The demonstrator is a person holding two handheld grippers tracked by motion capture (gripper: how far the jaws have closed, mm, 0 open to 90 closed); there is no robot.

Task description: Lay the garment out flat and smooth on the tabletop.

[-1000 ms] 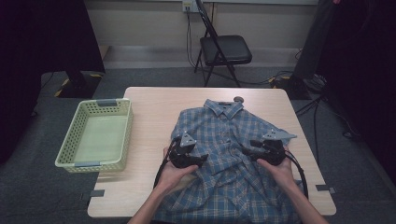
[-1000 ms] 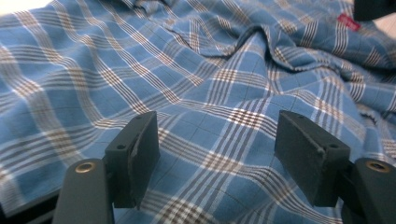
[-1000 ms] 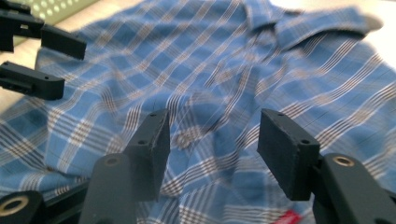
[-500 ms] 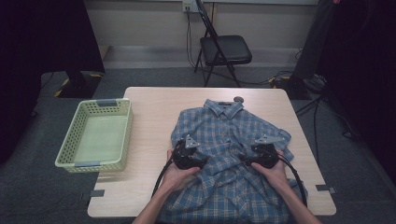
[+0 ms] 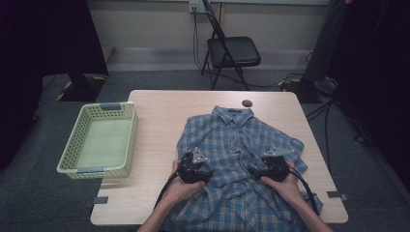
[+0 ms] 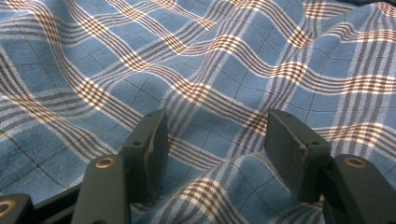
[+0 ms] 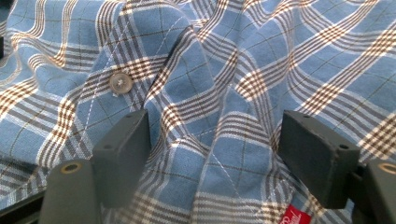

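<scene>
A blue plaid shirt (image 5: 237, 140) lies spread on the wooden table (image 5: 159, 111), collar at the far end. My left gripper (image 5: 196, 170) rests low on its left front, held by a hand. In the left gripper view, the gripper (image 6: 215, 135) has just been closing, and a raised ridge of cloth (image 6: 210, 186) sits between the jaws with gaps at both pads. My right gripper (image 5: 270, 168) presses down on the shirt's right front. In its own view, the gripper (image 7: 215, 140) has just been opening, and it straddles a fold beside a button (image 7: 120, 83).
A pale green basket (image 5: 72, 145) stands at the table's left edge. A small dark disc (image 5: 247, 103) lies beyond the collar. A black folding chair (image 5: 232, 50) stands behind the table. A red label (image 7: 295, 217) shows near the right gripper's jaw.
Both hands have sunk onto the shirt. The left gripper has shifted a little toward the near edge, and the right gripper has come down with it.
</scene>
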